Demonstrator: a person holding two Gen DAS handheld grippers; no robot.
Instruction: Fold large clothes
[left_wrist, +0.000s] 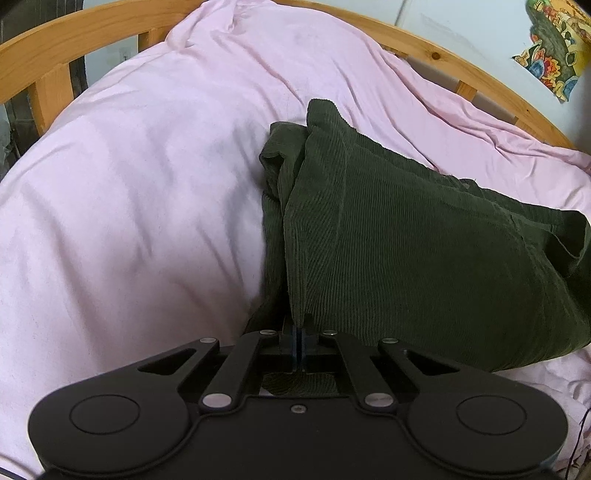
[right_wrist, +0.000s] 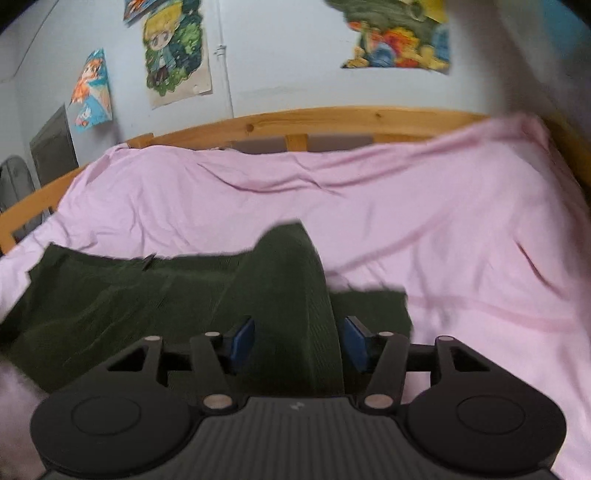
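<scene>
Pink sheet (left_wrist: 129, 221) covers the whole bed, wrinkled and soft, with the wooden bed rail (left_wrist: 74, 33) running along its far edge and posters (right_wrist: 177, 51) on the wall above that. Green corduroy garment (left_wrist: 406, 258) lies on the sheet, well short of the rail, bunched into a thick multi-layer bundle; looks like trousers, but I can't be sure.

My left gripper (left_wrist: 299, 345) has its jaws pressed together, pinching a fold edge of the garment; cloth hangs taut up from the pinch. My right gripper (right_wrist: 298, 341) has its jaws spread, blue pads (right_wrist: 243, 338) standing either side of a raised ridge of the same cloth, not pressing it. The right view is blurred, so I can't tell whether a pad brushes the fabric.

Step in hand, my guess: getting a second hold so both hands can carry the fold over.

To do it well:
- close the right jaws on all layers of the ridge, not just the top one
- keep the left pinch firm, corduroy is heavy and may slip
- lift both holds level so the edge stays straight
- lay it toward the rail side flat, no dragging, or the sheet will ruck up with it
- check no sheet is caught in either pinch
</scene>
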